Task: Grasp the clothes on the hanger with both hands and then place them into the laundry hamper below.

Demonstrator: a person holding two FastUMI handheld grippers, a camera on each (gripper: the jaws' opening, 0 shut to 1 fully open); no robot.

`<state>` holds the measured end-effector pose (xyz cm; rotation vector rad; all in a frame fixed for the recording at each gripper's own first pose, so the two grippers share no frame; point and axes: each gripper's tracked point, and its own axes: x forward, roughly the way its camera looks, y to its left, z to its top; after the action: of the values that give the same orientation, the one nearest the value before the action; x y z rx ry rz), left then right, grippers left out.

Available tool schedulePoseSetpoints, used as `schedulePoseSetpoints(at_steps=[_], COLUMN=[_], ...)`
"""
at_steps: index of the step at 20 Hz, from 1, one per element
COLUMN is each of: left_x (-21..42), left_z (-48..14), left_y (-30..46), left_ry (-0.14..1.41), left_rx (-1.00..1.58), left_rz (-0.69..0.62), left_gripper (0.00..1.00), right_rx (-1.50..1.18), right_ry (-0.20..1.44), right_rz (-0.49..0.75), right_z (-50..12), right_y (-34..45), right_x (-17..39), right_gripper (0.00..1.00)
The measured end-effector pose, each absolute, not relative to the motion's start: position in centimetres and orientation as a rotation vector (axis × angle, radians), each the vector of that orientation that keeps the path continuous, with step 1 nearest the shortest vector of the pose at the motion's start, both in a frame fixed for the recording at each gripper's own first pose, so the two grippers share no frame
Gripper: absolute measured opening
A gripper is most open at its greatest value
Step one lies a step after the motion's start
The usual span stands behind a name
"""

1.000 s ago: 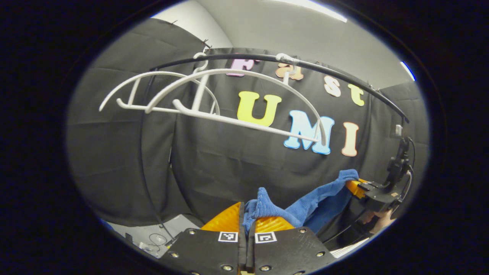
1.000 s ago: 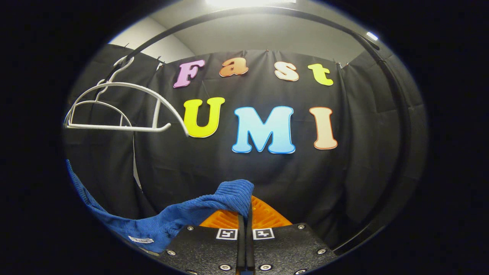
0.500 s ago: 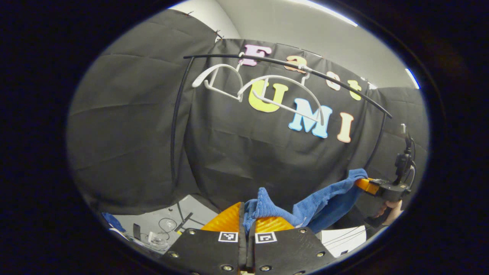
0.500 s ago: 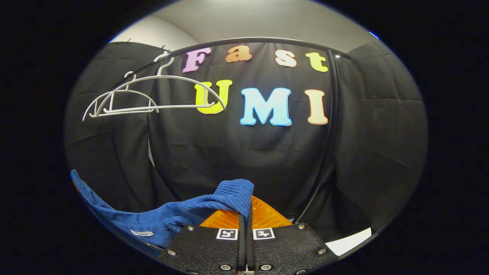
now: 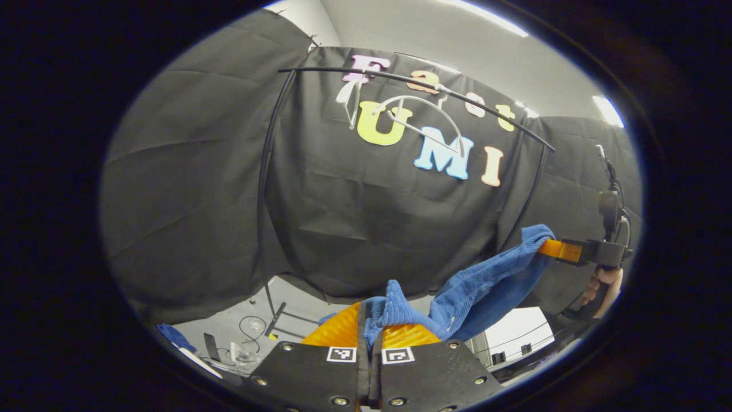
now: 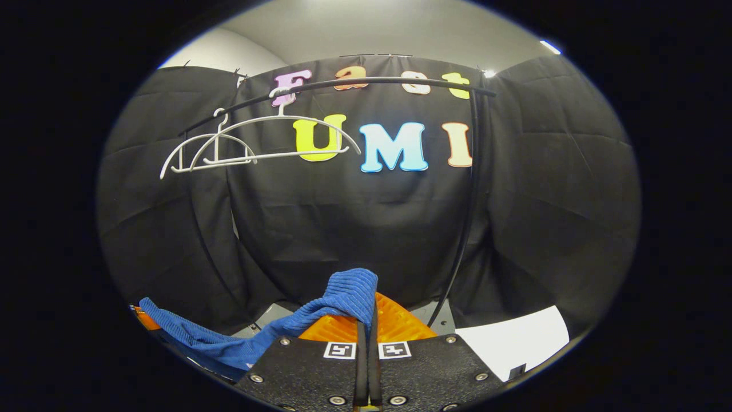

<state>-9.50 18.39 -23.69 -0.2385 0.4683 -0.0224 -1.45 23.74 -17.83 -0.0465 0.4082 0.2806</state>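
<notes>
The left gripper (image 5: 370, 320) is clamped on a bunched fold of the blue knit garment (image 5: 474, 286). The right gripper (image 6: 369, 320) pinches its other end, so the cloth hangs slack between them. A hand (image 5: 603, 286) holds the right gripper level. Behind, two bare white hangers (image 6: 251, 143) hang on the black rail (image 6: 366, 81).

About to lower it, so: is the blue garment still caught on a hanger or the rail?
No. The blue ribbed knit garment hangs free between the left gripper and right gripper, well below the white plastic hangers on the black rail. The hamper isn't visible.
</notes>
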Motion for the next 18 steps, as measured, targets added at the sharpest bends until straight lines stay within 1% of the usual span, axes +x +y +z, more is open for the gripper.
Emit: schedulePoseSetpoints(at_steps=[5,6,7,8,9,10,13,16,17,18], left_x=[-9.4,-9.4,-9.5,-9.4,-9.1,-8.6,-6.6,-5.7,-5.3,-5.1], left_z=[-25.8,-26.6,-27.7,-28.7,-30.1,-31.1,-33.2,-35.4,-36.1,-36.9], left_y=[17.9,17.5,17.2,16.8,16.4,15.8,14.7,14.2,14.1,13.9], left_ry=[0.507,0.528,0.551,0.57,0.589,0.607,0.646,0.686,0.699,0.711], left_rx=[-0.221,-0.224,-0.221,-0.216,-0.211,-0.209,-0.205,-0.21,-0.209,-0.205], left_rz=[-0.037,-0.049,-0.063,-0.077,-0.093,-0.109,-0.144,-0.16,-0.167,-0.182], left_gripper=[0.01,0.05,0.05,0.01,0.05,0.01,0.01,0.01,0.01,0.05], right_rx=[-0.03,-0.025,-0.022,-0.017,-0.014,-0.016,-0.021,0.004,0.013,0.024], right_ry=[0.487,0.497,0.515,0.535,0.556,0.576,0.639,0.697,0.713,0.729], right_rz=[0.273,0.264,0.255,0.247,0.241,0.234,0.206,0.18,0.173,0.166], right_z=[-21.5,-22.4,-23.4,-24.6,-25.5,-26.4,-29.1,-31.9,-32.6,-33.5], right_y=[24.4,24.6,24.7,24.8,24.8,24.7,24.1,24.3,24.5,24.8], right_x=[-3.0,-3.1,-3.3,-3.5,-3.8,-4.4,-5.4,-5.8,-5.9,-6.0], right_gripper=[0.0,0.0,0.0,0.0,0.0,0.0,0.0,0.02,0.01,0.01])
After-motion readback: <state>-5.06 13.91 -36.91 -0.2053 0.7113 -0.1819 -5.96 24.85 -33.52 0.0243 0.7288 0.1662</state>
